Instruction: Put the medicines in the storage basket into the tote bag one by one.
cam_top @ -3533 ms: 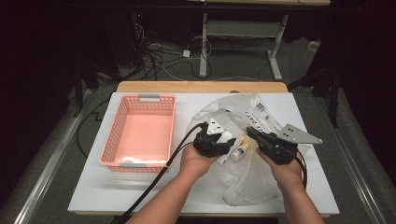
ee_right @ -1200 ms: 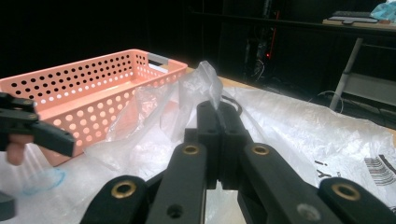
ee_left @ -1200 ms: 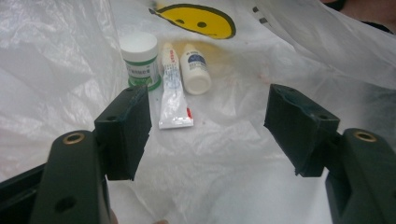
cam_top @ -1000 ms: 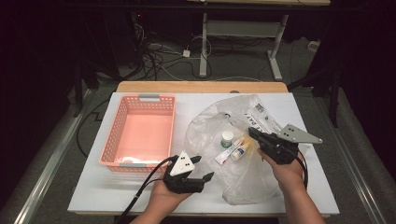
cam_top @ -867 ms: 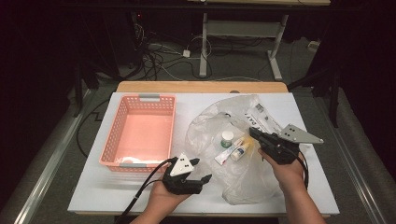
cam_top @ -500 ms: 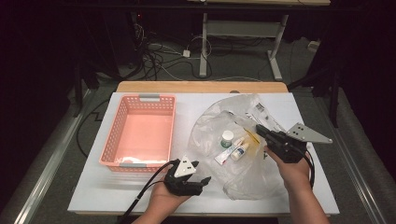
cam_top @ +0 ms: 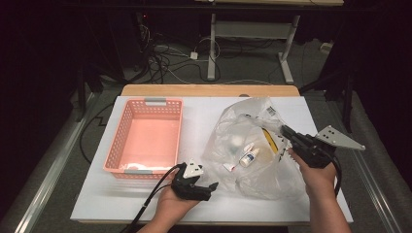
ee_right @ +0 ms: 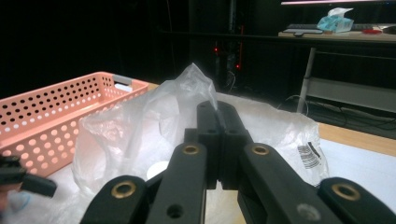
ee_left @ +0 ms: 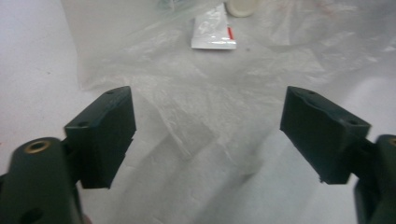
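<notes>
A clear plastic bag (cam_top: 272, 170) lies right of the table's middle. Inside it are a small white bottle (cam_top: 249, 158), a yellow item (cam_top: 268, 138) and a white-and-red sachet (ee_left: 213, 33). My right gripper (cam_top: 285, 131) is shut on the bag's right edge and holds the film up; in the right gripper view (ee_right: 217, 109) the plastic peaks above the closed jaws. My left gripper (cam_top: 212, 188) is near the table's front edge, just left of the bag, and points at it. Its jaws (ee_left: 210, 135) stand wide open with only the bag's crumpled film ahead of them.
A pink perforated basket (cam_top: 145, 141) stands at the left of the white table (cam_top: 97, 199), seen also in the right gripper view (ee_right: 56, 116). A cable trails from the left gripper off the front edge. Dark floor, cables and a desk frame lie beyond the table.
The left gripper has left the bag and drawn back to the table's front, open. The right gripper has shifted right and up, pulling the bag's edge with it.
</notes>
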`<state>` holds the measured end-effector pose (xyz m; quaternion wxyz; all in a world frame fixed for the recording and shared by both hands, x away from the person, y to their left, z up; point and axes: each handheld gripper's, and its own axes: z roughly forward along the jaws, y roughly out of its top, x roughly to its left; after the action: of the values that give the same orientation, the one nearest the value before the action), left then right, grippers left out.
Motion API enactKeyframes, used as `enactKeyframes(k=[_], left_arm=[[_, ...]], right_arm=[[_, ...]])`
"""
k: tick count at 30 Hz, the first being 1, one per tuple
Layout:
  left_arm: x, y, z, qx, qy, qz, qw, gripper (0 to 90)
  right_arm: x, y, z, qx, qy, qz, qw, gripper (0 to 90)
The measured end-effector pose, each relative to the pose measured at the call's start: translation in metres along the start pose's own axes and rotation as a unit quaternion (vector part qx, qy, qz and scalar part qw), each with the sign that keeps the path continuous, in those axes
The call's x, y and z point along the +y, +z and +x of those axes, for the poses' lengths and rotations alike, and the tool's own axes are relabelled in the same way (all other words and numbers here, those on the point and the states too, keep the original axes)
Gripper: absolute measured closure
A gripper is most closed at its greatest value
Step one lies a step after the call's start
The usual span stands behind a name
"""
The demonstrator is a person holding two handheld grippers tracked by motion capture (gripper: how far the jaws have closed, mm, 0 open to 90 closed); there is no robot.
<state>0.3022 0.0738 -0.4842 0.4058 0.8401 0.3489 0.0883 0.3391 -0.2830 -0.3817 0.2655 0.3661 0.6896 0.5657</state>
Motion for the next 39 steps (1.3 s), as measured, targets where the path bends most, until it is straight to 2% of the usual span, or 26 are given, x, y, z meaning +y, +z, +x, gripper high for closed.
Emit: enactKeyframes(k=[3,5,8,9,10,12,14,16,17,20,22,23,27,30,36,37,38,39], left_arm=[[0.006,0.01,0.004,0.026,-0.009,0.005,0.9996,14.7],[0.011,0.019,0.007,0.039,-0.022,0.011,0.9989,14.7],[0.019,0.034,0.007,0.068,-0.028,0.064,0.9953,13.5],[0.02,0.034,0.008,0.067,-0.032,0.064,0.9952,12.5],[0.02,0.033,0.008,0.068,-0.036,0.061,0.9952,14.3],[0.018,0.031,0.009,0.075,-0.046,0.047,0.995,27.1],[0.017,0.03,0.01,0.071,-0.048,0.042,0.9954,38.6],[0.017,0.03,0.009,0.073,-0.045,0.04,0.9955,46.2],[0.016,0.03,0.009,0.066,-0.039,0.037,0.9963,50.9],[0.016,0.03,0.004,0.046,-0.008,0.034,0.9983,71.2],[0.016,0.031,0.001,0.038,0.013,0.037,0.9985,82.7],[0.016,0.031,0.0,0.036,0.015,0.038,0.9985,86.9],[0.016,0.03,0.005,0.021,0.001,0.037,0.9991,88.1],[0.015,0.028,0.005,0.021,0.004,0.031,0.9993,88.4],[0.01,0.018,0.006,0.018,-0.005,-0.024,0.9995,88.4],[0.009,0.016,0.006,0.013,-0.01,-0.031,0.9994,88.5],[0.009,0.015,0.007,0.0,-0.021,-0.04,0.999,88.5],[0.01,0.014,0.005,-0.004,-0.022,-0.046,0.9987,88.5]], right_arm=[[-0.002,0.002,0.004,0.0,-0.005,0.009,0.9999,90.0],[-0.005,0.004,0.006,0.002,-0.011,0.015,0.9998,90.0],[-0.009,0.004,0.01,0.004,-0.017,0.024,0.9996,90.0],[-0.01,0.003,0.011,0.005,-0.018,0.026,0.9995,90.0],[-0.011,0.003,0.012,0.004,-0.018,0.029,0.9994,90.0],[-0.013,0.001,0.012,0.004,-0.017,0.031,0.9994,90.0],[-0.014,0.0,0.012,0.005,-0.016,0.032,0.9993,90.0],[-0.014,-0.001,0.013,0.004,-0.016,0.033,0.9993,90.0],[-0.014,-0.001,0.013,0.004,-0.016,0.033,0.9993,90.0],[-0.014,-0.001,0.014,0.006,-0.019,0.035,0.9992,90.0],[-0.015,0.001,0.015,0.007,-0.016,0.037,0.9992,90.0],[-0.016,0.002,0.015,0.008,-0.017,0.039,0.9991,90.0],[-0.018,0.005,0.019,0.013,-0.021,0.045,0.9987,90.0],[-0.018,0.006,0.021,0.017,-0.023,0.046,0.9985,90.0],[-0.018,0.006,0.022,0.019,-0.026,0.044,0.9985,90.0],[-0.017,0.005,0.022,0.02,-0.026,0.044,0.9985,90.0],[-0.017,0.005,0.022,0.02,-0.025,0.044,0.9985,90.0],[-0.017,0.005,0.022,0.02,-0.023,0.043,0.9986,90.0]])
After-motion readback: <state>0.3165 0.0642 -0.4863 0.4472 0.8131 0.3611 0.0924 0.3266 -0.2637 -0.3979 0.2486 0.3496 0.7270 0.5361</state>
